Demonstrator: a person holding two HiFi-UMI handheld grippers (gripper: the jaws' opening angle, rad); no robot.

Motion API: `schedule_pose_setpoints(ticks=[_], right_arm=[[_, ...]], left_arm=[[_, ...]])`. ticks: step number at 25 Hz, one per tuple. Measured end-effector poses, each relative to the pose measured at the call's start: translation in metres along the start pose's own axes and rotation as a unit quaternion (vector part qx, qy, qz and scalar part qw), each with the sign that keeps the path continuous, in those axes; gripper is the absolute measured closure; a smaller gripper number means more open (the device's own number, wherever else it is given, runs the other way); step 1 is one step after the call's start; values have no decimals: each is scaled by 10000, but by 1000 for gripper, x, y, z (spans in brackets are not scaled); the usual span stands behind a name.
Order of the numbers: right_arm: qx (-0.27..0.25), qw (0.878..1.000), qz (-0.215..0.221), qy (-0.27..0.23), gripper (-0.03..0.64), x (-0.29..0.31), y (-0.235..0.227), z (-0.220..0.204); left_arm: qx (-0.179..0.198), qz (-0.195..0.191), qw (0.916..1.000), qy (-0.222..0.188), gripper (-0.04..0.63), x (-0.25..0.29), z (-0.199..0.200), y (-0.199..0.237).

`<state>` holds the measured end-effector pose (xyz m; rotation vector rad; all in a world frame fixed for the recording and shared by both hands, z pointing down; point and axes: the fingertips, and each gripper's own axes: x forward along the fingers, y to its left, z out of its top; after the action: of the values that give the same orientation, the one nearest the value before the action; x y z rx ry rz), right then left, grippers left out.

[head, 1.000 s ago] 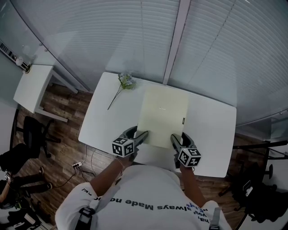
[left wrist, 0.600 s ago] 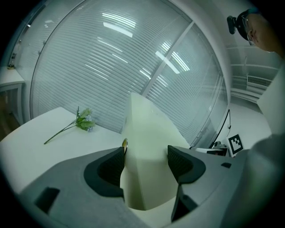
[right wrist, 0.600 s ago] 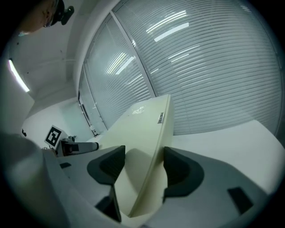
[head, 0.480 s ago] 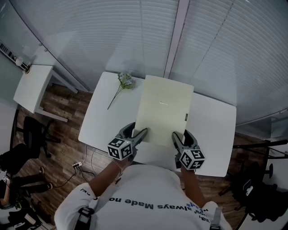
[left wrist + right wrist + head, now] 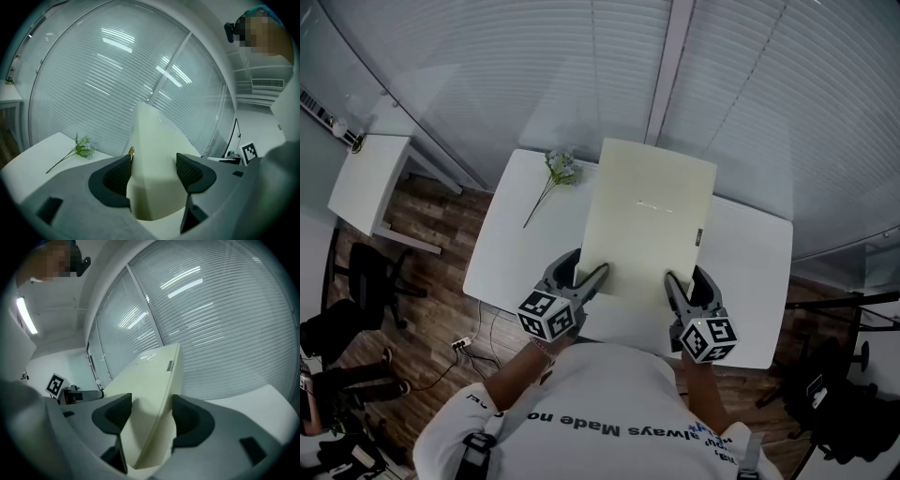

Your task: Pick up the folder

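A pale cream folder (image 5: 647, 220) is held up off the white table (image 5: 511, 246), its far edge raised toward the blinds. My left gripper (image 5: 586, 279) is shut on the folder's near left corner, and my right gripper (image 5: 682, 286) is shut on its near right corner. In the left gripper view the folder (image 5: 154, 150) runs up between the two dark pads of the left gripper (image 5: 153, 174). The right gripper view shows the folder (image 5: 150, 380) slanting away from the right gripper (image 5: 151, 416), with a small dark label near its far edge.
A sprig of artificial flowers (image 5: 561, 172) lies at the table's far left corner, also visible in the left gripper view (image 5: 80, 150). Window blinds close off the far side. A small white side table (image 5: 370, 183) and a black chair (image 5: 375, 272) stand at the left.
Both grippers have raised the folder off the table; its far edge has swung up and toward the blinds. The grippers have drawn slightly nearer to the body.
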<state>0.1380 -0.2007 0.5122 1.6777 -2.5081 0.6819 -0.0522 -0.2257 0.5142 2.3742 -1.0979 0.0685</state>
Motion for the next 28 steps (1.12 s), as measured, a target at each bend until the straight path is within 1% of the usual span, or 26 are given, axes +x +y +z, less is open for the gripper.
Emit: schedule_pose_setpoints(ticks=[6,11,20,28], right_arm=[[-255,9993,17,-285,342,-10,9,29],[-335,9981,45,-520,342,-18,16,51],[-656,9942,79,-850,344,-29,27,84],[-745,9905,106,-1149,344,-41,39,108]], left_arm=[[60,-62,9996,-274,298,-7,23,-13],[176,-110,9986,-496,298,-12,45,-25],[284,-191,9960,-820,299,-18,71,-39],[443,-304,9923,-1117,299,-29,98,-54]])
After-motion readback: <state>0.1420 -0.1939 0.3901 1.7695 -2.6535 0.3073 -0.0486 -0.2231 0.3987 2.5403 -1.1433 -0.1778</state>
